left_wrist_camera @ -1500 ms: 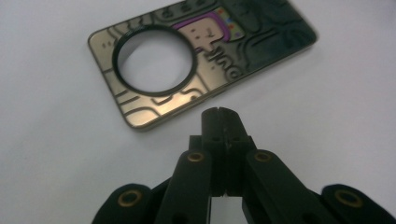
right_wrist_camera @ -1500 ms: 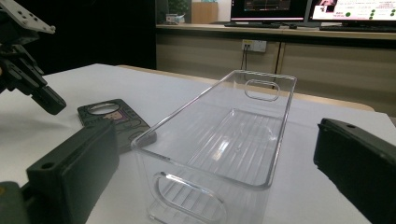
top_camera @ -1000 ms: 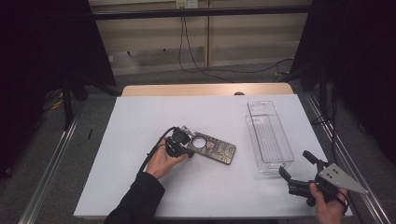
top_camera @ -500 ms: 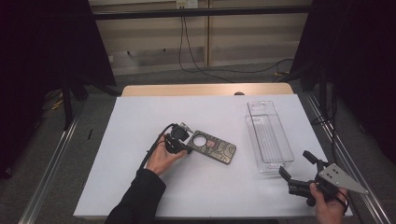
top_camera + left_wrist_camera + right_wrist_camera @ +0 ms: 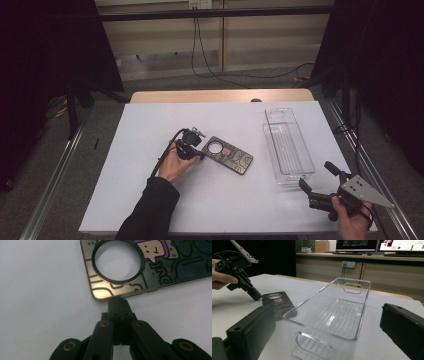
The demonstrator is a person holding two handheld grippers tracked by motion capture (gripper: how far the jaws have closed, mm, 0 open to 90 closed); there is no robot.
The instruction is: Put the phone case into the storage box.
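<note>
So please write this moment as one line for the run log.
left gripper: shut, tip at edge of phone case | right gripper: open, near clear bin | bin: empty | phone case: flat on table

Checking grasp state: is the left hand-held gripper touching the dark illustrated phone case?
Touching. In the left gripper view, the left hand-held gripper, jaws shut, meets the dark illustrated phone case at its edge.

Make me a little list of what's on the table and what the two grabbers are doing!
table: white top
phone case: lies flat mid-table, round hole near its left end, cartoon drawings
bin: clear plastic, empty, right of the phone case
left gripper: jaws together, tips touching the phone case's edge
right gripper: jaws wide apart, held near the bin's near end, gripping nothing
</note>
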